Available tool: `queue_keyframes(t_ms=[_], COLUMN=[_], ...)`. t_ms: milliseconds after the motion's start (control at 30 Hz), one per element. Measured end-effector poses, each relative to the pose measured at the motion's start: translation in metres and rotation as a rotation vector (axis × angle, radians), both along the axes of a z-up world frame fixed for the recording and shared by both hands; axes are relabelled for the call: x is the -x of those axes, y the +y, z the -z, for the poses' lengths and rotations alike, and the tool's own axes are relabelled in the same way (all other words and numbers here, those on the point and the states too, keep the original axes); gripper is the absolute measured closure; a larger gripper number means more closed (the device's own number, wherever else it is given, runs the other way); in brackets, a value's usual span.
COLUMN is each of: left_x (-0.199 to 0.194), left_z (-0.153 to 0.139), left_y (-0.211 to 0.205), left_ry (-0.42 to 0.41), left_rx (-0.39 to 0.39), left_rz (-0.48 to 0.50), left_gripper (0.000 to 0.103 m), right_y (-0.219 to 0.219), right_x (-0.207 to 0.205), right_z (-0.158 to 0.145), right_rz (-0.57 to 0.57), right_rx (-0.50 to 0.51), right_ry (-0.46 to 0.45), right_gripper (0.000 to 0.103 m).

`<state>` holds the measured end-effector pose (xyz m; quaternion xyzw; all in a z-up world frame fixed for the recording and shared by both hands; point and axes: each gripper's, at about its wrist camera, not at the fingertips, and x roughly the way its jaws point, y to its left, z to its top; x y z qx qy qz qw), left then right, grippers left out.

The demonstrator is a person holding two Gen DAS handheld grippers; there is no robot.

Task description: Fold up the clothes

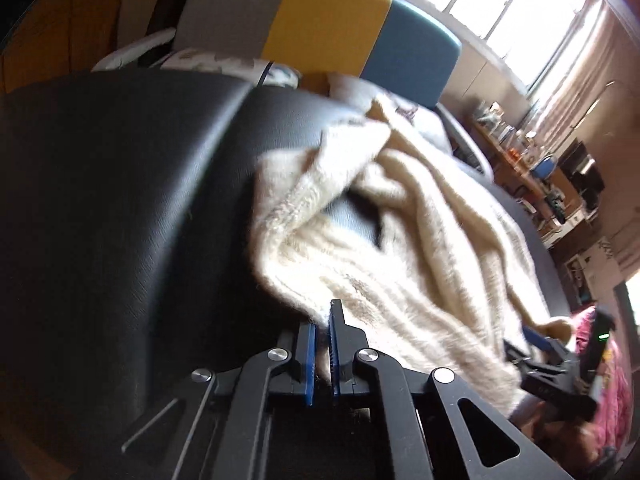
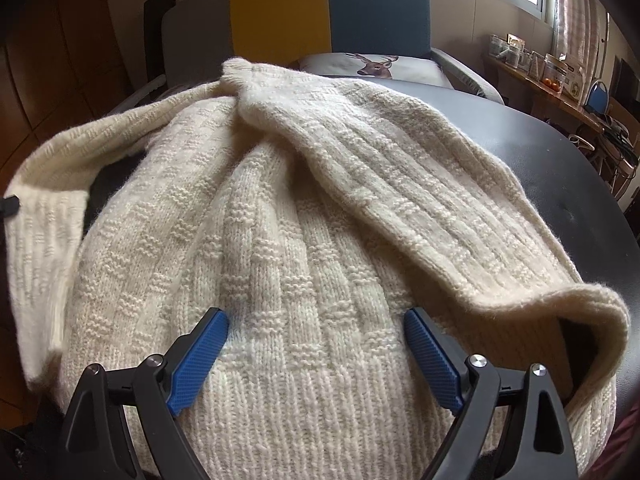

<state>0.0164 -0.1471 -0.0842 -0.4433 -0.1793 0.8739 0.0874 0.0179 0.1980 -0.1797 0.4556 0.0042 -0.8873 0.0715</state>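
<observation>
On black table: left gripper pinches sweater edge; right gripper wide, shows knit.

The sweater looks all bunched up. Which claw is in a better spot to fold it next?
Probably the left claw: it is shut on the sweater edge, ready to pull it over. The right claw is open above the hem, gripping nothing.

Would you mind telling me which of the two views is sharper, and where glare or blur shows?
Right wrist view: sharp, the cream sweater showing its knit clearly, evenly lit. Left wrist view: smeared by blur over the sweater, and the window is blown out white. Both bend at the edges.
</observation>
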Motion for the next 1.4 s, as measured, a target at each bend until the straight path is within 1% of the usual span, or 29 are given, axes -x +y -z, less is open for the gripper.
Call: queue_keyframes(t_ms=[33,67,133,167,233,300,367,400,467,533,567,600,667,733,767,800,867,900,967,1000,1033,1067,1133,1167,1200,1267,1300,1367,1400], left_x=[-0.001,0.004,0.016,0.015,0.023,0.035,0.043,0.039,0.027,0.004,-0.009,-0.022,-0.047,-0.069,-0.078,-0.084,-0.089,-0.090,-0.090,-0.089,-0.089,-0.089,-0.087,-0.085,-0.084,-0.083,-0.079,-0.067,-0.061], left_z=[-0.011,-0.019,-0.030,-0.032,-0.023,-0.010,0.002,0.003,0.001,0.003,0.004,0.006,0.011,0.017,0.021,0.026,0.034,0.037,0.041,0.042,0.041,0.039,0.028,0.020,0.010,-0.010,-0.016,-0.022,-0.022], left_y=[-0.013,-0.022,-0.041,-0.056,-0.076,-0.098,-0.117,-0.125,-0.139,-0.150,-0.155,-0.158,-0.162,-0.155,-0.150,-0.144,-0.132,-0.126,-0.115,-0.111,-0.106,-0.101,-0.103,-0.109,-0.119,-0.146,-0.159,-0.187,-0.200], left_ry=[0.008,0.015,-0.002,-0.018,-0.075,-0.149,-0.217,-0.226,-0.228,-0.229,-0.229,-0.232,-0.241,-0.237,-0.234,-0.233,-0.214,-0.203,-0.178,-0.163,-0.145,-0.129,-0.095,-0.074,-0.055,-0.030,-0.027,-0.036,-0.049], left_rx=[-0.023,-0.029,0.004,0.036,0.157,0.253,0.300,0.323,0.381,0.419,0.434,0.440,0.428,0.385,0.361,0.346,0.355,0.363,0.359,0.353,0.347,0.343,0.340,0.310,0.263,0.193,0.183,0.198,0.222], left_rz=[0.023,0.038,0.075,0.082,0.085,0.038,-0.019,-0.044,-0.094,-0.138,-0.160,-0.172,-0.177,-0.149,-0.133,-0.120,-0.106,-0.100,-0.105,-0.101,-0.092,-0.083,-0.097,-0.107,-0.121,-0.162,-0.189,-0.253,-0.283], left_gripper=[0.097,0.097,0.097,0.097,0.097,0.096,0.096,0.091,0.090,0.085,0.078,0.074,0.072,0.071,0.067,0.056,0.044,0.044,0.044,0.049,0.064,0.092,0.092,0.092,0.092,0.092,0.092,0.092,0.092], right_y=[0.000,0.000,0.000,0.000,0.000,0.000,0.000,0.000,-0.001,0.000,-0.001,-0.002,-0.002,-0.002,-0.003,-0.003,-0.004,-0.004,-0.004,-0.004,-0.005,-0.006,-0.007,-0.007,-0.008,-0.008,-0.008,-0.008,-0.008], right_x=[0.000,0.000,0.001,0.000,0.000,0.000,0.001,0.000,-0.001,-0.001,-0.001,-0.001,0.000,0.002,0.002,0.002,0.003,0.003,0.004,0.004,0.005,0.005,0.005,0.005,0.005,0.006,0.006,0.006,0.006], right_z=[0.000,0.000,-0.001,-0.001,-0.001,-0.001,-0.001,0.000,0.000,0.000,0.001,0.001,0.001,0.001,0.001,0.001,0.001,0.001,0.001,0.001,0.000,0.000,0.000,-0.001,-0.001,-0.001,-0.001,-0.002,-0.002], right_rz=[0.002,0.004,0.007,0.007,0.007,0.005,0.006,0.008,0.009,0.009,0.010,0.011,0.016,0.021,0.023,0.024,0.024,0.025,0.027,0.029,0.030,0.031,0.033,0.034,0.035,0.039,0.040,0.043,0.045], right_rx=[-0.001,-0.002,-0.005,-0.007,-0.009,-0.009,-0.010,-0.010,-0.011,-0.012,-0.013,-0.014,-0.016,-0.019,-0.021,-0.023,-0.026,-0.026,-0.029,-0.031,-0.033,-0.035,-0.039,-0.040,-0.041,-0.044,-0.045,-0.047,-0.048], right_ry=[0.001,0.003,0.003,0.001,-0.003,-0.009,-0.007,-0.004,0.002,0.006,0.007,0.007,0.007,0.005,0.003,0.001,-0.004,-0.006,-0.011,-0.013,-0.016,-0.019,-0.025,-0.028,-0.031,-0.034,-0.035,-0.036,-0.036], right_gripper=[0.010,0.010,0.009,0.009,0.009,0.009,0.009,0.009,0.008,0.007,0.006,0.005,0.004,0.003,0.003,0.002,0.002,0.002,0.002,0.002,0.002,0.002,0.003,0.003,0.003,0.003,0.003,0.003,0.003])
